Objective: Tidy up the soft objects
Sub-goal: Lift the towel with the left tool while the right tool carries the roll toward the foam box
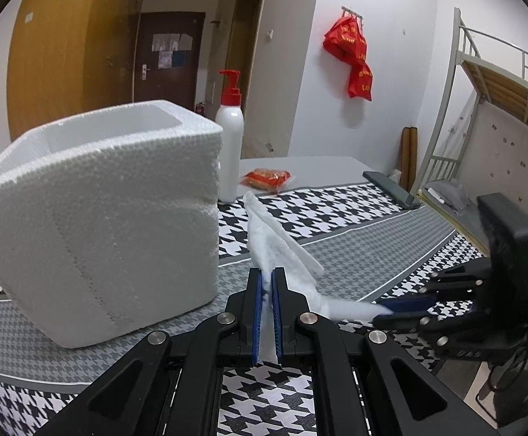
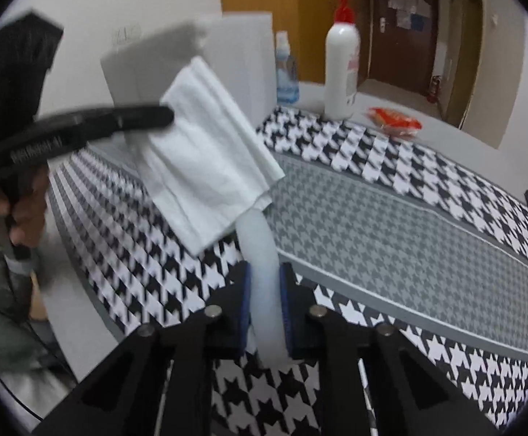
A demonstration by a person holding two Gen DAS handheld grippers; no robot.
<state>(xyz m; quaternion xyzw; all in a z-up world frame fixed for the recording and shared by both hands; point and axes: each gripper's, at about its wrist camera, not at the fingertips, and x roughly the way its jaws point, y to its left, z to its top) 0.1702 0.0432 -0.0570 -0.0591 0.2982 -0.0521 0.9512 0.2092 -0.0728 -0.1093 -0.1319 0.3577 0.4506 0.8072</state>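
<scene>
A white cloth (image 1: 282, 243) (image 2: 206, 160) hangs stretched between both grippers above the houndstooth table cover (image 2: 391, 218). At the bottom of the left wrist view, my left gripper (image 1: 267, 272) is shut on one edge of it. The same gripper (image 2: 167, 116) shows from the side in the right wrist view, at the upper left. My right gripper (image 2: 266, 272) is shut on a bunched, twisted end of the cloth, and appears low at the right (image 1: 378, 312) in the left wrist view. A white foam box (image 1: 100, 218) (image 2: 235, 51), open at the top, stands just left of the left gripper.
Behind the box stand a white pump bottle (image 1: 229, 138) (image 2: 342, 69) with a red top and a blue spray bottle (image 2: 286, 72). A red packet (image 1: 266, 178) (image 2: 395, 121) and a dark phone (image 1: 391, 189) lie farther back. A person's hand (image 2: 20, 210) holds the left gripper's handle.
</scene>
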